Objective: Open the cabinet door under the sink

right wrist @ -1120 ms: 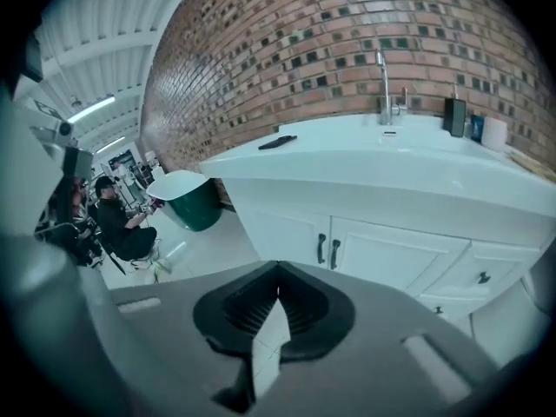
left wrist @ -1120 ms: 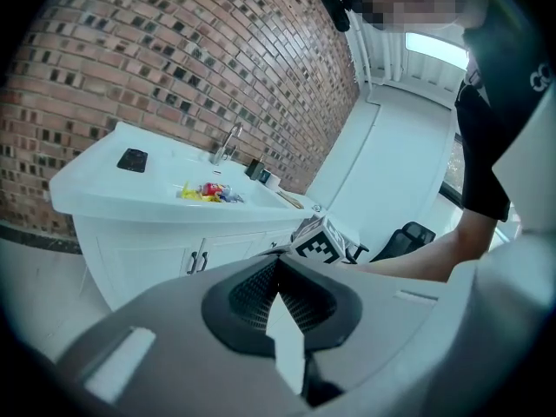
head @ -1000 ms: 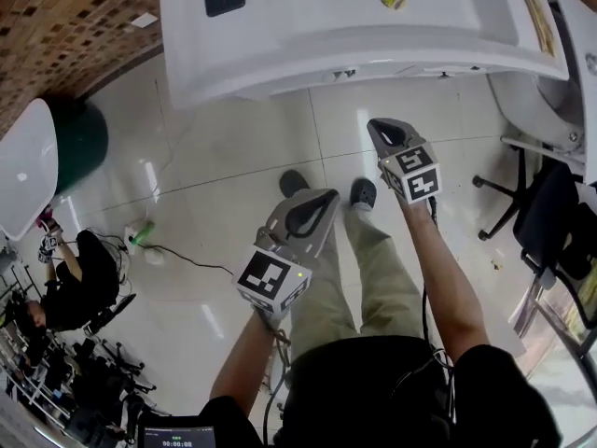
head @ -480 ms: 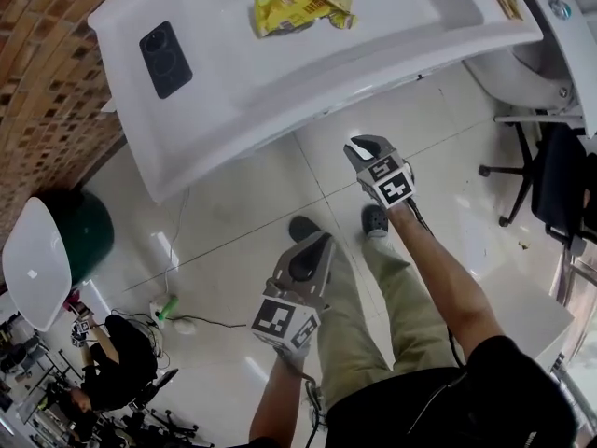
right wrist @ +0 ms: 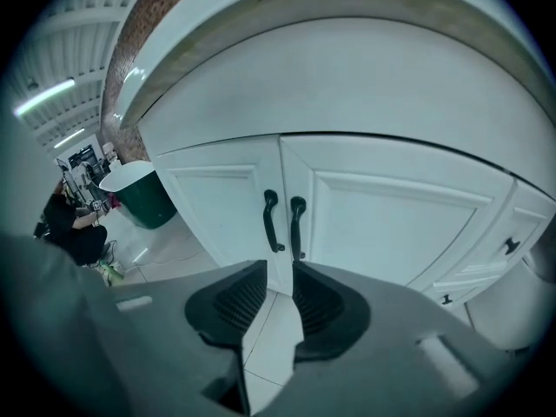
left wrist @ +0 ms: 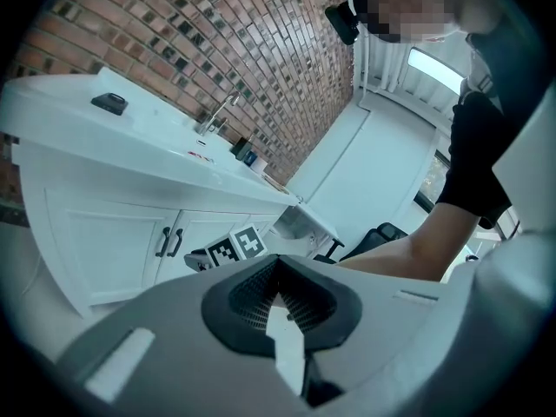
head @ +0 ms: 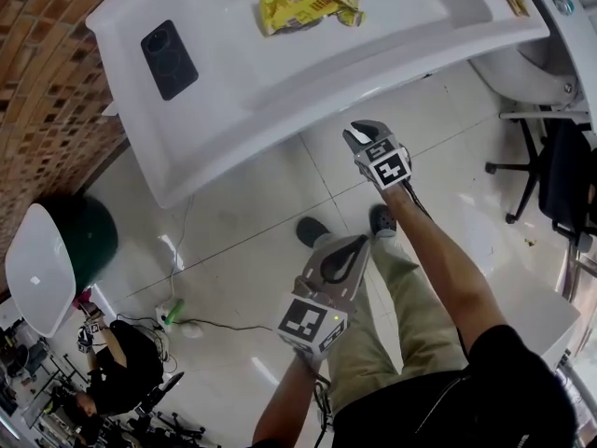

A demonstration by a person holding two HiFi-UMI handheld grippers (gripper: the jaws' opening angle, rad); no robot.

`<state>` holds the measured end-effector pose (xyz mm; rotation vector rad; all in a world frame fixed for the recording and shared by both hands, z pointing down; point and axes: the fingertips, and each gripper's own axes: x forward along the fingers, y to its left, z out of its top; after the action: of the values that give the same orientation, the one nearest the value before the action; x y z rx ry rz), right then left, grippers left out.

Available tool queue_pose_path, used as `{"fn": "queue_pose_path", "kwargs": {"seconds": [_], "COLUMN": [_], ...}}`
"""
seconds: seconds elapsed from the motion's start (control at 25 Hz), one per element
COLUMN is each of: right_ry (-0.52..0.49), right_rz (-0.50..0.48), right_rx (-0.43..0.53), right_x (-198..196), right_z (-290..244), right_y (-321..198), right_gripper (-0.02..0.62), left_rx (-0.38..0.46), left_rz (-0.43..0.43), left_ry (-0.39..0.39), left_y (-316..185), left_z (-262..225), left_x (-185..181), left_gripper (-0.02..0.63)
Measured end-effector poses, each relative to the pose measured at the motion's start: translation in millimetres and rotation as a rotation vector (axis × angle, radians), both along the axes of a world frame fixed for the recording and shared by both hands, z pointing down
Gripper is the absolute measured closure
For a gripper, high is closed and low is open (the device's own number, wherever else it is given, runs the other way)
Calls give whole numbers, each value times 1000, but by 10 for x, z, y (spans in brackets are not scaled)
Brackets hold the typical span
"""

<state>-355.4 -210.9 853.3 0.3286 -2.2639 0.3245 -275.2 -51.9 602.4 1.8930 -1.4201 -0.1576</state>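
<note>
The white cabinet under the counter fills the right gripper view, its two doors (right wrist: 221, 205) closed. Two black vertical handles (right wrist: 272, 221) stand side by side at the centre seam. My right gripper (right wrist: 276, 295) points down at them from a short way off. Its jaws are opening, with only floor tile showing between the pads. In the head view the right gripper (head: 359, 131) hangs just below the counter edge (head: 280, 110). The left gripper (head: 362, 241) is held lower, over my legs. In its own view the left gripper (left wrist: 278, 266) has its tips together and holds nothing.
On the counter lie a black device (head: 169, 59) and yellow snack packets (head: 298, 7). A dark green bin (head: 89, 236) with a white lid stands at the left. A person (head: 121, 371) sits on the floor among cables. An office chair (head: 560, 175) is at the right.
The right gripper has sunk toward the cabinet front beneath the counter edge. The left gripper has dropped a little. The head view has swung, so more of the brick wall shows.
</note>
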Motion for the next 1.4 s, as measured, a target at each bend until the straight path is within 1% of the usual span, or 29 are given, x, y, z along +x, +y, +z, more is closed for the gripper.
{"fn": "queue_pose_path", "kwargs": {"seconds": [0.2, 0.48, 0.6, 0.72, 0.84, 0.88, 0.92, 1.08, 1.24, 1.4], "right_ry": [16, 48, 36, 49, 97, 99, 93, 63, 62, 49], "right_rz": [7, 32, 48, 32, 28, 37, 42, 8, 6, -2], "right_rx": [9, 6, 14, 17, 24, 26, 29, 59, 56, 70], "right_x": [-184, -332, -412, -500, -481, -467, -465, -515, -485, -452], "right_z": [80, 216, 255, 306, 427, 441, 433, 370, 379, 345], "right_y": [-120, -274, -343, -340, -321, -332, -344, -348, -327, -292], "right_gripper": [509, 505, 505, 505, 513, 548, 552, 555, 555, 555], "left_rx": [-14, -32, -35, -35, -38, -38, -38, -44, -50, -52], "left_rz": [-25, -45, -48, -48, -48, -48, -49, -56, -71, -66], "left_ry": [10, 16, 19, 20, 20, 20, 20, 16, 16, 10], "left_y": [56, 131, 142, 142, 146, 149, 152, 181, 195, 204], "left_z": [57, 127, 142, 143, 142, 141, 141, 182, 199, 205], "left_x": [-100, -231, -251, -261, -274, -278, -283, -316, -343, -326], "left_gripper": [591, 591, 591, 591, 591, 591, 591, 591, 591, 591]}}
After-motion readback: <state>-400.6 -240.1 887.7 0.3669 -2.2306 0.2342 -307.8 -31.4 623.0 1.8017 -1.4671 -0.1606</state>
